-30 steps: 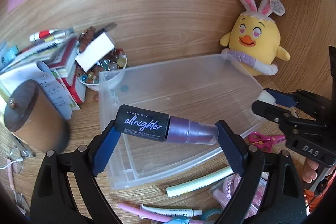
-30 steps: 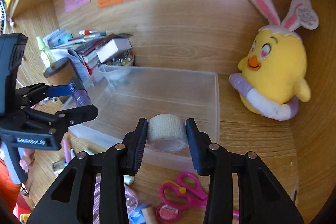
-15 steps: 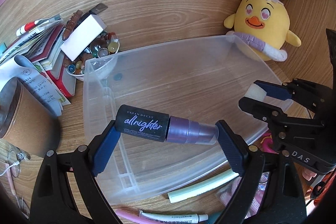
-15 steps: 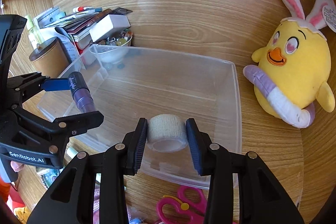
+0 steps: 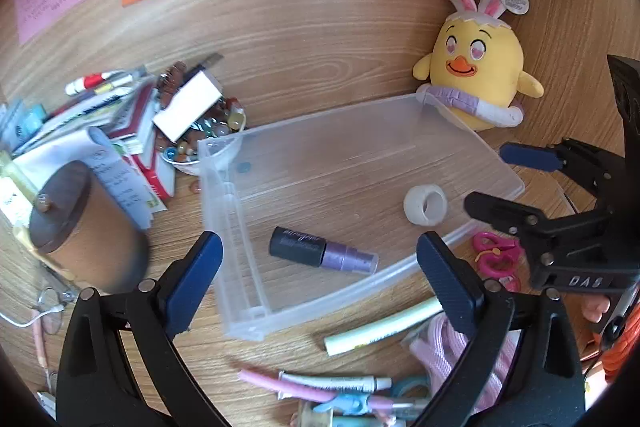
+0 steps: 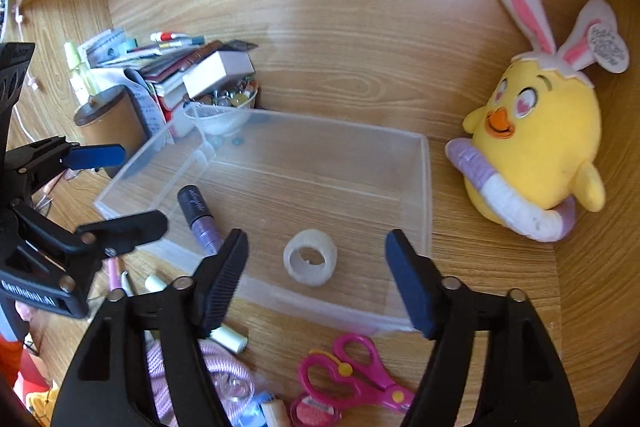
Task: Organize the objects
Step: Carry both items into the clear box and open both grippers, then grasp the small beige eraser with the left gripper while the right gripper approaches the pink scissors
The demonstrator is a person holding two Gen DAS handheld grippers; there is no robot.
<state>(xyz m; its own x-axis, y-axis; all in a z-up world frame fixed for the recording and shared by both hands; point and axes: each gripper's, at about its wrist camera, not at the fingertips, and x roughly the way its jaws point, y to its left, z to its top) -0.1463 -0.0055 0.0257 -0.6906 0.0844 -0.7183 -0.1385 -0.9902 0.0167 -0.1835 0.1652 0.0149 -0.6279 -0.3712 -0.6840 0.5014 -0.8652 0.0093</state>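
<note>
A clear plastic bin [image 5: 224,227] [image 6: 426,187] sits on the wooden desk. A black and purple spray bottle [image 5: 320,253] [image 6: 198,213] lies inside it near the front left. A beige tape roll [image 5: 425,205] [image 6: 310,257] lies inside near the front right. My left gripper [image 5: 318,273] is open and empty, just in front of the bottle; it also shows in the right wrist view [image 6: 120,187]. My right gripper [image 6: 316,279] is open and empty, just in front of the roll; it also shows in the left wrist view [image 5: 508,179].
A yellow chick plush [image 5: 476,79] [image 6: 536,147] stands right of the bin. A bead bowl [image 5: 200,143], books and a brown canister [image 5: 80,223] stand to the left. Pink scissors [image 6: 352,375], pens [image 5: 328,383], a pale tube [image 5: 380,327] and pink cord [image 6: 216,375] lie in front.
Both grippers have opened and pulled back. The spray bottle and the tape roll, held a moment ago, now lie on the bin floor.
</note>
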